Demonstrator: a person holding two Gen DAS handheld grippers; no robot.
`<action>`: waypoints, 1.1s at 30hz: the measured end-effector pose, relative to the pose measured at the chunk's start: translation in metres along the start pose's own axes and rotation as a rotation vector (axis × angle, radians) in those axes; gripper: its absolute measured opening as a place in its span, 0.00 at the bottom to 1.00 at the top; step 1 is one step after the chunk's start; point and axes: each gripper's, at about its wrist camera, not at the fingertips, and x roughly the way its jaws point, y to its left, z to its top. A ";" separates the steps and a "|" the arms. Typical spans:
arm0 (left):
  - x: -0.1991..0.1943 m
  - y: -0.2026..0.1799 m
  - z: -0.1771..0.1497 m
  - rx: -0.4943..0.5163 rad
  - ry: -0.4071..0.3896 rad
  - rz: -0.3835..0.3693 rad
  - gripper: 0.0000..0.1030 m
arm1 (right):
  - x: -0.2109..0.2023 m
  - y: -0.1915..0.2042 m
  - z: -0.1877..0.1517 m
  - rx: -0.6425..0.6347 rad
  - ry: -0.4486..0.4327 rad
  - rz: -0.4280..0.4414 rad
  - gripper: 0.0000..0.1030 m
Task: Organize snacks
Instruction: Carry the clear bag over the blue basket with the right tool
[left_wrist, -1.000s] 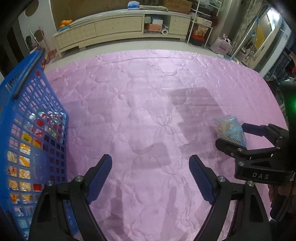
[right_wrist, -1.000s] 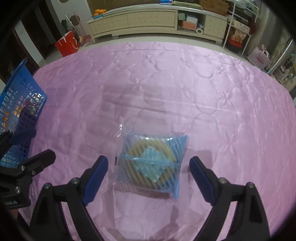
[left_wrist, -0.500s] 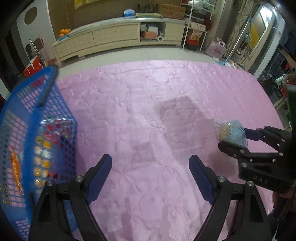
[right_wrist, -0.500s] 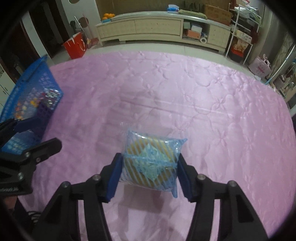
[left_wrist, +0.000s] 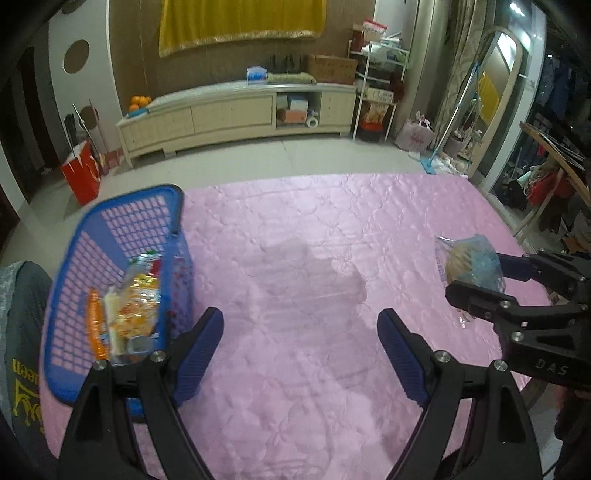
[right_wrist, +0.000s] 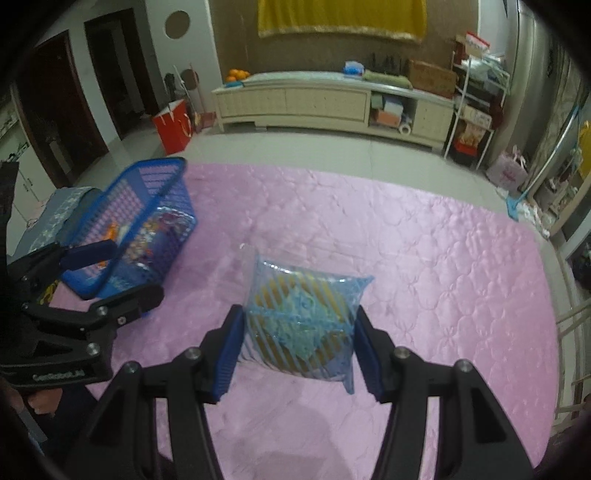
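Left wrist view, left gripper (left_wrist: 299, 354): jaws wide apart, only pink quilt showing between the blue pads, nothing gripped
Left wrist view, basket: the blue plastic basket (left_wrist: 92, 254) sits at the left edge of the pink quilted bed (left_wrist: 295, 229), just beside the left finger, tilted in this view
Left wrist view, basket contents: snack packets (left_wrist: 129, 306) piled inside, orange and yellow wrappers on show, print too blurred to read
Left wrist view, right gripper (left_wrist: 476, 277): over by the bed's right edge, clamped on a clear bag with blue stripes, the wrapped pastry (left_wrist: 469, 258), a round golden piece visible through the plastic
Left wrist view, person: a sleeve of grey fabric with yellow lettering (left_wrist: 22, 354) at the far left, beside the basket
Right wrist view, right gripper (right_wrist: 299, 347): both blue pads press the sides of the wrapped pastry (right_wrist: 303, 325), jaws at a middling width; the bag is upright between them and looks raised off the quilt, though I cannot tell for sure
Right wrist view, basket: blue plastic basket (right_wrist: 147, 221) at the left edge of the bed (right_wrist: 443, 277), well apart from the held bag, snack packets (right_wrist: 155, 229) inside
Right wrist view, left gripper (right_wrist: 110, 273): at lower left in front of the basket, jaws spread, holding nothing
Right wrist view, beyond the bed: tiled floor, a long cream cabinet (right_wrist: 332, 103), a red paper bag (right_wrist: 173, 125)
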 end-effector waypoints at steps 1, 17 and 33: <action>-0.006 0.001 -0.001 0.003 -0.009 0.004 0.81 | -0.002 0.003 -0.001 -0.004 -0.003 0.000 0.59; -0.087 0.076 -0.034 -0.030 -0.098 0.082 0.81 | -0.035 0.089 0.008 -0.069 -0.069 0.095 0.59; -0.116 0.185 -0.054 -0.155 -0.109 0.197 0.81 | 0.002 0.196 0.036 -0.221 -0.030 0.208 0.60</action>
